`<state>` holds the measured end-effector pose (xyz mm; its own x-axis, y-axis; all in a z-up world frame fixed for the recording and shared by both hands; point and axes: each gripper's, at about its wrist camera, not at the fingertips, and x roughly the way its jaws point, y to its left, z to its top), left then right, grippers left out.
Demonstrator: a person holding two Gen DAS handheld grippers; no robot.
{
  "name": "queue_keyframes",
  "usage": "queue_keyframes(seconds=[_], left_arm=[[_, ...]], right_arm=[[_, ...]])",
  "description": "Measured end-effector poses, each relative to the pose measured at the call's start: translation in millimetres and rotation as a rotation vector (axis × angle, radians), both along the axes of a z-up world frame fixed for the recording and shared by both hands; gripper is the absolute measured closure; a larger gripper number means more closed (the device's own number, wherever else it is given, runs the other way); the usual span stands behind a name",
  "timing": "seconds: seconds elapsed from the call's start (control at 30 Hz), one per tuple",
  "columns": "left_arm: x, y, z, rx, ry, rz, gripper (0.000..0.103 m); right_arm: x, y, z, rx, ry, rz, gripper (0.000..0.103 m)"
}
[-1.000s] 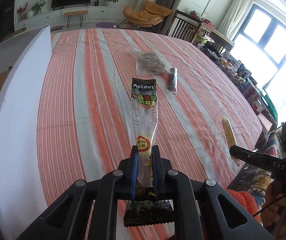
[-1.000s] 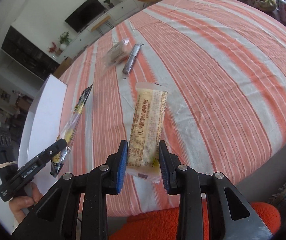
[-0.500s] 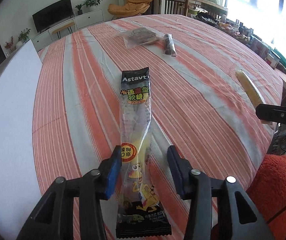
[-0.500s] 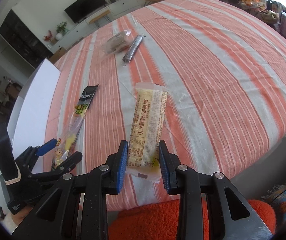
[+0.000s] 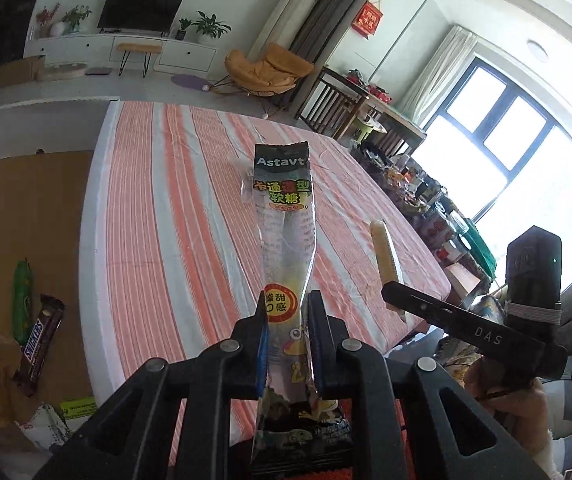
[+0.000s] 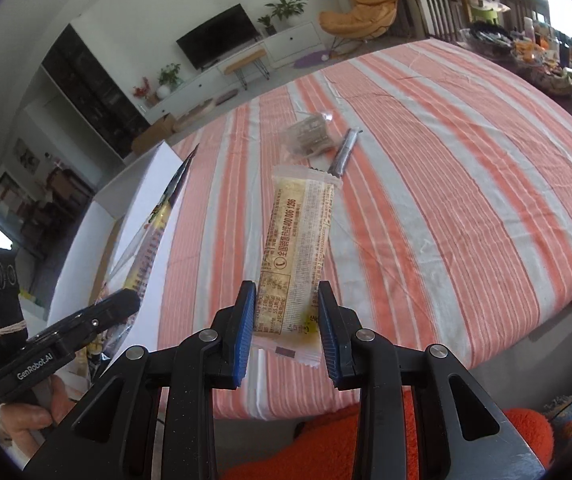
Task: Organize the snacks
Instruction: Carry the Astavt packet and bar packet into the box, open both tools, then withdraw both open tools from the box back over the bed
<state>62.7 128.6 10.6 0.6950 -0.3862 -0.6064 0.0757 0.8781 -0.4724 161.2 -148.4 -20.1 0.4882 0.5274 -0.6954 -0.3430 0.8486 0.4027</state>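
Note:
My left gripper is shut on a long clear candy packet with a black "Astavt" top, lifted above the striped table beside the box; it also shows in the right wrist view. My right gripper is shut on a yellow snack bar, held above the table's front edge; it also shows in the left wrist view. A clear bag of brown snacks and a dark thin stick packet lie further back on the table.
A white-walled cardboard box stands left of the table and holds a Snickers bar, a green packet and other wrappers. The orange-and-white striped tablecloth covers the table. An orange cushion lies below the front edge.
My left gripper was open around the candy packet lying on the table; it has shut on it and lifted it up toward the box. My right gripper still holds the yellow bar.

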Motion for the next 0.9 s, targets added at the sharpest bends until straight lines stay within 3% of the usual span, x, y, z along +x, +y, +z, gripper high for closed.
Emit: queue_keyframes(seconds=[0.1,0.23,0.43,0.47,0.53,0.57,0.6,0.7,0.77,0.9], left_arm=[[-34,49,27,0.001,-0.052,0.102,0.087],[-67,113,37,0.064,-0.057,0.278,0.087],[-81,181,-10,0.186,0.047,0.501,0.086],[-78,186,-21,0.214,0.073,0.52,0.085],[-71,191,-46,0.251,0.139,0.54,0.068],[-72,197,-54,0.25,0.159,0.546,0.044],[-72,197,-61,0.243,0.169,0.557,0.025],[-71,188,-64,0.209,0.14,0.565,0.02],[-64,176,-60,0.182,0.118,0.531,0.019],[-48,135,-44,0.152,0.055,0.417,0.012]], right_arm=[[-13,44,27,0.035,-0.04,0.119,0.071],[-29,116,44,0.072,-0.05,0.303,0.071],[-47,209,24,0.036,-0.029,0.485,0.071],[-46,218,15,0.04,-0.006,0.493,0.066],[-43,230,-5,0.062,0.075,0.512,0.058],[-42,232,-14,0.07,0.114,0.519,0.047],[-41,230,-20,0.074,0.138,0.516,0.044],[-34,211,-28,0.061,0.117,0.473,0.044],[-27,194,-28,0.023,0.057,0.415,0.043],[-6,156,-37,-0.148,-0.088,0.265,0.035]])
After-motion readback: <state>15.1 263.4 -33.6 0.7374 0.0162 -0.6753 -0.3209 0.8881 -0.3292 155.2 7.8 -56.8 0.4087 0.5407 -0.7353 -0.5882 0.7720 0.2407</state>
